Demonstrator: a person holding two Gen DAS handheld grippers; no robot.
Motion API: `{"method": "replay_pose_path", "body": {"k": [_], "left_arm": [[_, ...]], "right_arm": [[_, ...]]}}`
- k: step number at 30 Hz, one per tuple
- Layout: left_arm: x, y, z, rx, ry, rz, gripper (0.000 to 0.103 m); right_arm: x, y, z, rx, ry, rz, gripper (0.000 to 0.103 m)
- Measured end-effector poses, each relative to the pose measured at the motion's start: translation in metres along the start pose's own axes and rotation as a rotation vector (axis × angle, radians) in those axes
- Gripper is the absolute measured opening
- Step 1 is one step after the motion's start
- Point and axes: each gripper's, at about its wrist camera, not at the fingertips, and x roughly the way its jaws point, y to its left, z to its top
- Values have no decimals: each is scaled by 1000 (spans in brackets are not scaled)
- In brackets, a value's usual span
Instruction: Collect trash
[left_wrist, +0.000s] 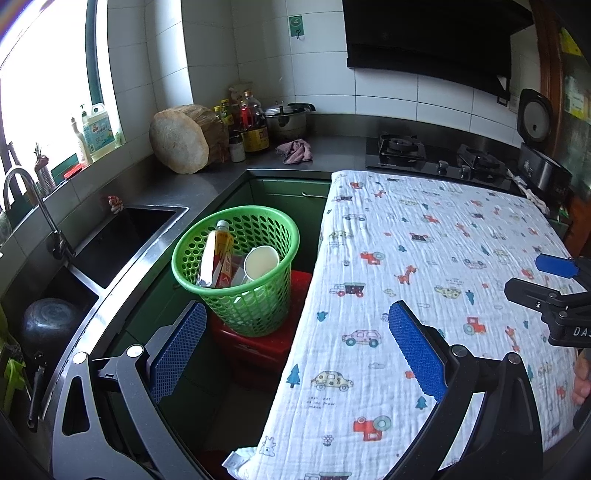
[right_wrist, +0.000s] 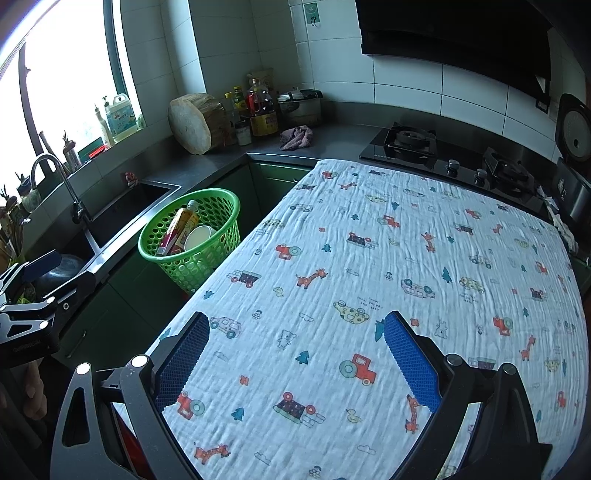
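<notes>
Two items of trash sit inside the green perforated plastic basket (left_wrist: 236, 266): a tall plastic bottle with an orange and yellow label (left_wrist: 221, 254), leaning against the basket's left wall, and a white paper cup (left_wrist: 260, 262) tipped on its side with its mouth facing you, just beside the bottle. The basket stands on a red plastic stool (left_wrist: 266, 343) in the gap between the steel sink counter (left_wrist: 122, 258) and the table draped in a white cloth printed with cars, tractors and giraffes (left_wrist: 424, 295).

Your left gripper (left_wrist: 299, 354) hangs with its blue-padded fingers spread wide and nothing between them; one finger is over the dark gap near the basket, the other over the cloth's left edge. Your right gripper (right_wrist: 295, 365) is likewise spread wide and holds nothing, both blue pads above the cloth near its front edge. From the right wrist view the basket (right_wrist: 192, 236) lies well off to the left, past the table edge, with the bottle (right_wrist: 177, 229) and cup (right_wrist: 197, 238) showing inside.

Beyond, a round wooden chopping block (left_wrist: 184, 138) leans on the tiled wall beside some condiment bottles (left_wrist: 251, 125), and a crumpled pinkish rag (left_wrist: 295, 151) lies on the counter.
</notes>
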Motion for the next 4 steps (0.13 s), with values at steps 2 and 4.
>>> {"method": "replay_pose_path", "body": {"k": [2,4], "left_arm": [[0,-2,0,6,2,-2,98],[1,-3,-1,6,4,-8,98]], "right_arm": [[0,0,0,0,0,0,92],[0,0,0,-1,1,-1,92]]}}
